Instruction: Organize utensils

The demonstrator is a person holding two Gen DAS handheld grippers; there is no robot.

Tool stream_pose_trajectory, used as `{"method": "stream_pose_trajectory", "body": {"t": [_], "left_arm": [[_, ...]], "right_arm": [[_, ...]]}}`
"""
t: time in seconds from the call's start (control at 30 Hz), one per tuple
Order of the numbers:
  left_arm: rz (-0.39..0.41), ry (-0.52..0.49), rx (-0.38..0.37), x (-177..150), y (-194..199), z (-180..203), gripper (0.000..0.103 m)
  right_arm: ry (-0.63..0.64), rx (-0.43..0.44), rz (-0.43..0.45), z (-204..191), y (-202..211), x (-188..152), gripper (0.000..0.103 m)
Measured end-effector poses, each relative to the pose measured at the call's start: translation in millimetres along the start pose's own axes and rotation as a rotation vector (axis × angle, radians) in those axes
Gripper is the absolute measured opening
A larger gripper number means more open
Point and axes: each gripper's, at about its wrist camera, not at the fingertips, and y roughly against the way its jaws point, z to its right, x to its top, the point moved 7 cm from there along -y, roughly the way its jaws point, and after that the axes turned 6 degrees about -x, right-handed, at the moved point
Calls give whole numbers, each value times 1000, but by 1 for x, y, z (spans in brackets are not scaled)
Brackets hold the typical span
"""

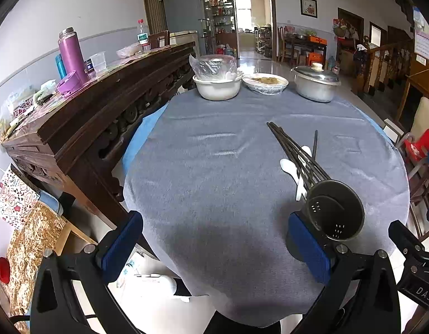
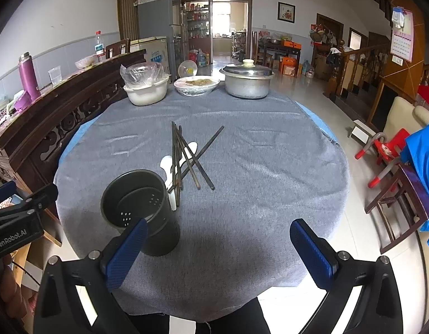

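Observation:
A black cylindrical utensil holder point(image 2: 139, 206) stands upright and empty on the grey tablecloth point(image 2: 256, 183), showing a perforated insert. Just beyond it lie several dark chopsticks point(image 2: 186, 158), crossed in a loose pile over two white spoons point(image 2: 167, 164). My right gripper point(image 2: 220, 253) is open near the table's front edge, its left finger point(image 2: 128, 253) in front of the holder. In the left wrist view the holder point(image 1: 335, 211) sits by the right finger point(image 1: 309, 247) of my open left gripper point(image 1: 214, 247). The chopsticks point(image 1: 295, 153) and a spoon point(image 1: 288, 167) lie past it.
At the table's far edge stand a white basin point(image 2: 146, 91) with a plastic bag, a film-covered plate point(image 2: 196, 85) and a lidded metal pot point(image 2: 248, 80). A dark wooden sideboard point(image 1: 89, 117) runs along the left. Chairs point(image 2: 395, 194) stand to the right.

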Motion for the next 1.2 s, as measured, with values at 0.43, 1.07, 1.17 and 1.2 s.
{"method": "stream_pose_trajectory", "body": {"t": [0.43, 1.07, 1.17, 1.2], "left_arm": [[-19, 6, -6, -1, -8, -1, 103], [-24, 4, -2, -2, -12, -5, 103], [-21, 1, -3, -2, -11, -5, 103], [-20, 0, -3, -2, -10, -5, 103]], "right_arm": [[-3, -4, -8, 0, -2, 0, 103], [-2, 18, -2, -4, -2, -1, 103], [-1, 21, 5, -3, 0, 0, 103], [1, 21, 8, -3, 0, 1, 103]]}}
